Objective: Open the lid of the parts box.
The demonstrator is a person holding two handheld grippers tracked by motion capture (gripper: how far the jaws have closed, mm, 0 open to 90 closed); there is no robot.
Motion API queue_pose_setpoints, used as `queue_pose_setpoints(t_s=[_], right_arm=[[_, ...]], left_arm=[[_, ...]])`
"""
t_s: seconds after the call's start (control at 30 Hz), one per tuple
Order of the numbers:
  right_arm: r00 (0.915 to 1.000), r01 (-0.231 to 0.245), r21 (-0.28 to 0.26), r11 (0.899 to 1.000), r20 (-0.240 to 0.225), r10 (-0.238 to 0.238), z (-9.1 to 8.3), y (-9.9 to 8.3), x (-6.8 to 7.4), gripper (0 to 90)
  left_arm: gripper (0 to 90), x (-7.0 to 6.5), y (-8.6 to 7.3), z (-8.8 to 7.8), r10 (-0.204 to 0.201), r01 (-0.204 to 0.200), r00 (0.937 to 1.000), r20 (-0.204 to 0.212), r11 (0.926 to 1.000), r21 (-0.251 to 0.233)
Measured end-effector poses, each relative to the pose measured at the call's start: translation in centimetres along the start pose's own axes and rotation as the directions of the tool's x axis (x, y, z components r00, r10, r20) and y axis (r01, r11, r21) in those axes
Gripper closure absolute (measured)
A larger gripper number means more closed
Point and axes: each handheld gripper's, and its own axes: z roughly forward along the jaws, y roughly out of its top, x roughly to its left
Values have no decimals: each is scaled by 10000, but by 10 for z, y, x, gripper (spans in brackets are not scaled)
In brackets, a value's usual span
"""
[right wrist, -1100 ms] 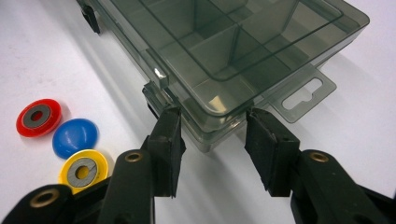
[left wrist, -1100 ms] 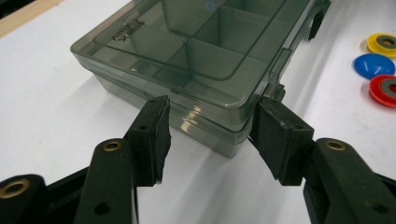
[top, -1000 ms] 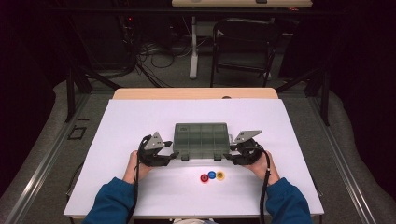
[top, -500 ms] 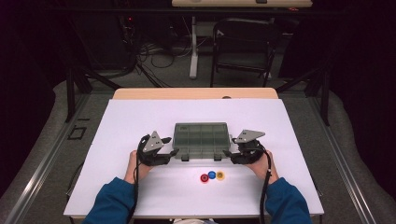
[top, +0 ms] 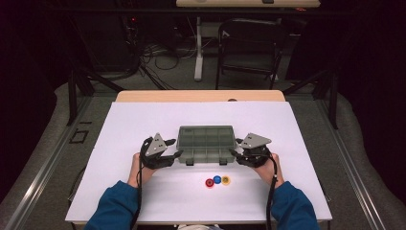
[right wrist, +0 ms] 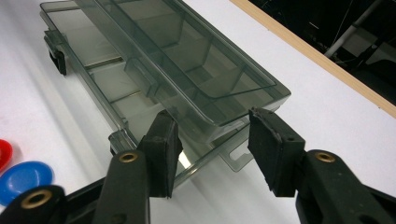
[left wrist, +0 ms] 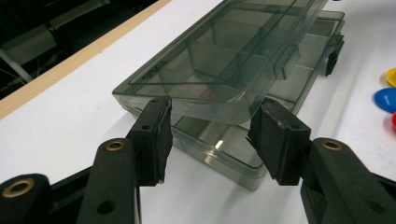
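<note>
On the white table [top: 143, 120] a smoky clear compartment box [top: 207, 142] sits with its lid [left wrist: 224, 51] partly raised. Left gripper [left wrist: 210, 135] and right gripper [right wrist: 210, 149], jaws just closing, bracket the lid's ends without clamping. Three coloured discs [top: 217, 180] lie nearby.

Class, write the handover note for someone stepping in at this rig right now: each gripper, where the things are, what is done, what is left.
Left gripper: jaws around the lid's end edge, gap showing; just been closing.
Right gripper: same at the other end; just been closing.
Organizer box: mid-table, lid raised off the base at the front.
Red, blue and yellow discs: on the table in front of it.
Done: lid partly up.
Left, probably: open fully, load discs.
</note>
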Motion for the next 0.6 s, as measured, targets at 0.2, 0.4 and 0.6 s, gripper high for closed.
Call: queue_pose_setpoints(t_s=[0.2, 0.4, 0.6], right_arm=[[9999, -16, -119, 9999, 106, 17, -1, 0, 0, 548], [9998, -5, -245, 9997, 208, 10, -1, 1, -1, 560], [9996, -24, -324, 9995, 296, 33, -1, 2, -1, 572]], left_arm=[[505, -1, 2, 0, 136, -139, 9998, -149, 9998, -151], [520, -1, 5, 1, 261, -267, 9995, -202, 9993, -274], [541, 0, 7, 1, 364, -375, 9988, -339, 9988, -327]])
